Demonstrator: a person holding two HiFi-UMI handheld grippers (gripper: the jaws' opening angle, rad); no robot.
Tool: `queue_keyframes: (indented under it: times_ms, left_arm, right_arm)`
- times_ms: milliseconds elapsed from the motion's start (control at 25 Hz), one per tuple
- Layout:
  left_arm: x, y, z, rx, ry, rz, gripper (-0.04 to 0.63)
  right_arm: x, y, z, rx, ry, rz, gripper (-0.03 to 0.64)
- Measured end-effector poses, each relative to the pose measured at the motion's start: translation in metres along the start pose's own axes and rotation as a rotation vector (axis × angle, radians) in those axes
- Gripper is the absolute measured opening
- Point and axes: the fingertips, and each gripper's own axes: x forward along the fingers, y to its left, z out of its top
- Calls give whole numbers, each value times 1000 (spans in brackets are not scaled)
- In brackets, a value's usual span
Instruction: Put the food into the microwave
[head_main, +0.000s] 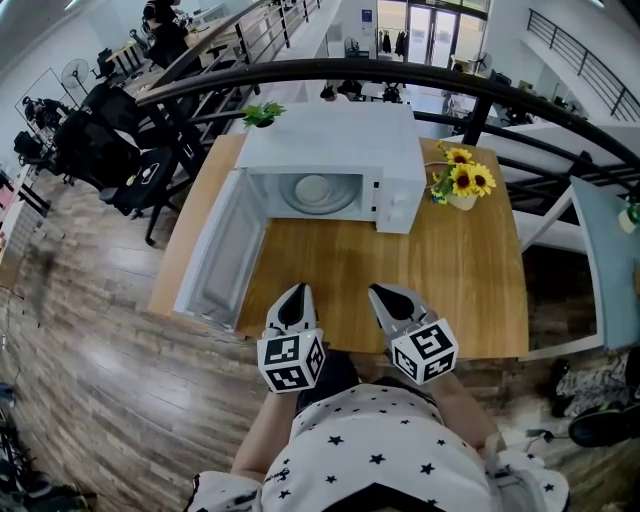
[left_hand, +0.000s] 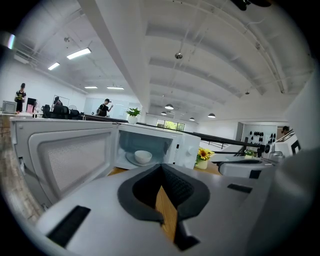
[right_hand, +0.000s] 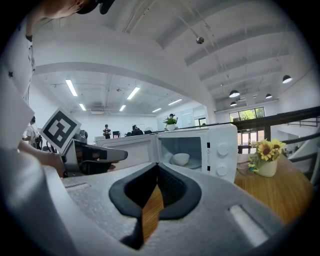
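Wooden bench (head_main: 420, 280) before me carries the microwave (head_main: 335, 140), its door (head_main: 220, 250) swung open, with the white bowl (head_main: 313, 188) sitting inside. My left gripper (head_main: 296, 296) and right gripper (head_main: 386, 294) hover over the bench's near edge, jaws clenched on nothing.

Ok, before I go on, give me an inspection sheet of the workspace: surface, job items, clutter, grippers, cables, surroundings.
Surface: wooden table, bare wood in front of the microwave.
Job's things: white microwave, its door swung wide open at the left in the head view; white bowl on the turntable inside. Whether it holds food cannot be told.
Clutter: pot of sunflowers to the right of the microwave; small green plant behind its left corner.
Grippers: left gripper and right gripper both shut with nothing between the jaws, side by side over the near table edge.
Cables: nothing seen.
Surroundings: dark railing behind the table; office chairs at the left.
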Motion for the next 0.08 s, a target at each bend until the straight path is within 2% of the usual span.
queue_keyframes:
  times_ms: [80]
  left_arm:
    - [1, 0, 1, 0, -1, 0, 3]
  right_arm:
    - [2, -1, 0, 0, 0, 0, 8]
